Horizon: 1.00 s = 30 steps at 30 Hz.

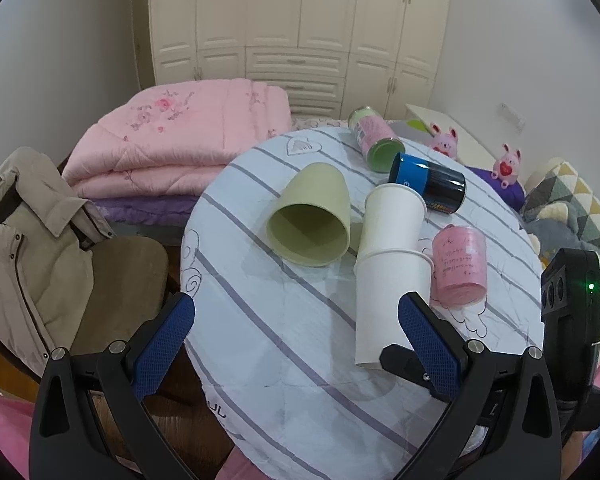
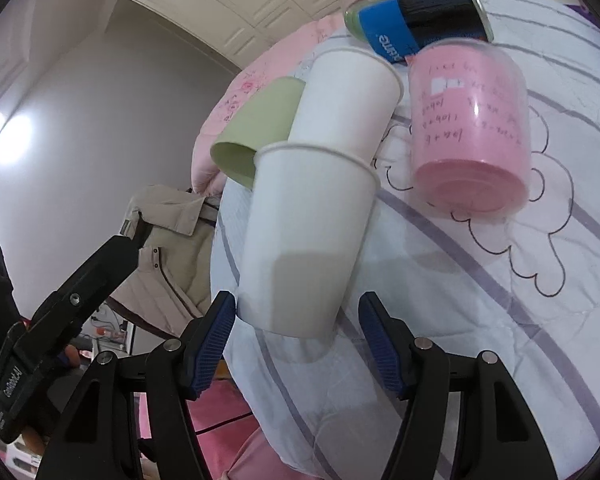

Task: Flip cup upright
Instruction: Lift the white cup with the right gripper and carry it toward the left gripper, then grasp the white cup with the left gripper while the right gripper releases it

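We are holding our right gripper (image 2: 296, 328) with jaws apart around the near white cup (image 2: 304, 236) lying sideways — our left gripper (image 1: 296, 332) is hovering, jaws apart.

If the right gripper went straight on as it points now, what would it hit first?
Most likely the base of the nearer white paper cup, lying between the open right gripper fingers; whether they touch it is unclear.

A round table (image 1: 300, 360), covered by a white cloth with grey stripes, is seen carrying a green cup (image 1: 308, 216) on its side near the middle, two white paper cups (image 1: 392, 264) laid together, a pink jar (image 1: 460, 268), a blue-black can (image 1: 428, 182) and a pink-labelled jar (image 1: 374, 138) toward the far edge.
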Tool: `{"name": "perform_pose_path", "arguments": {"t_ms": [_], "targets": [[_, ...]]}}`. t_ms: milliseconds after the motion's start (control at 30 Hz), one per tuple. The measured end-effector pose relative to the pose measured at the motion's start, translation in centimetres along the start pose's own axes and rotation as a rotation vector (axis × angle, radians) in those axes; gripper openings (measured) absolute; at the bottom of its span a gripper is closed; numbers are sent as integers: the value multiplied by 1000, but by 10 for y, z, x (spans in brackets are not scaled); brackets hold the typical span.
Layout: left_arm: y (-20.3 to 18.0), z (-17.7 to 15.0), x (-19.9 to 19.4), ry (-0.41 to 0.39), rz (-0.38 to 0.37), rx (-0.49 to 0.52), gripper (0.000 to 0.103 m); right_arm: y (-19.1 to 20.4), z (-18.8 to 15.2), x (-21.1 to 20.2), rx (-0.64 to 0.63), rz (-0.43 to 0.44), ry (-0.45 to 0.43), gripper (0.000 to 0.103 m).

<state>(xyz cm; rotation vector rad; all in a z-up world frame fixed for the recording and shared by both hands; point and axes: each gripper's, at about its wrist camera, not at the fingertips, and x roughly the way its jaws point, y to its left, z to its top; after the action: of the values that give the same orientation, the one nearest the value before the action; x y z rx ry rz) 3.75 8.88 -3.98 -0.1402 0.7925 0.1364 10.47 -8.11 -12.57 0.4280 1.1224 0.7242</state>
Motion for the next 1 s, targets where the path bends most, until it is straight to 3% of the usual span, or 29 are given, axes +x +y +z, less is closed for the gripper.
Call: {"name": "perform_pose_path", "arguments": {"t_ms": [167, 267, 533, 733, 1000], "targets": [[-5, 1, 7, 22, -20, -2, 103, 9, 2, 1, -18, -19, -4, 66], [-10, 2, 9, 26, -29, 3, 103, 2, -1, -8, -13, -23, 0, 78], [-28, 4, 26, 79, -76, 4, 103, -1, -13, -47, -80, -28, -79, 80], [-48, 0, 50, 153, -81, 39, 103, -15, -18, -61, -94, -162, -140, 80], [-76, -1, 72, 193, -49, 103, 103, -34, -18, -63, -106, -249, -149, 80]]}}
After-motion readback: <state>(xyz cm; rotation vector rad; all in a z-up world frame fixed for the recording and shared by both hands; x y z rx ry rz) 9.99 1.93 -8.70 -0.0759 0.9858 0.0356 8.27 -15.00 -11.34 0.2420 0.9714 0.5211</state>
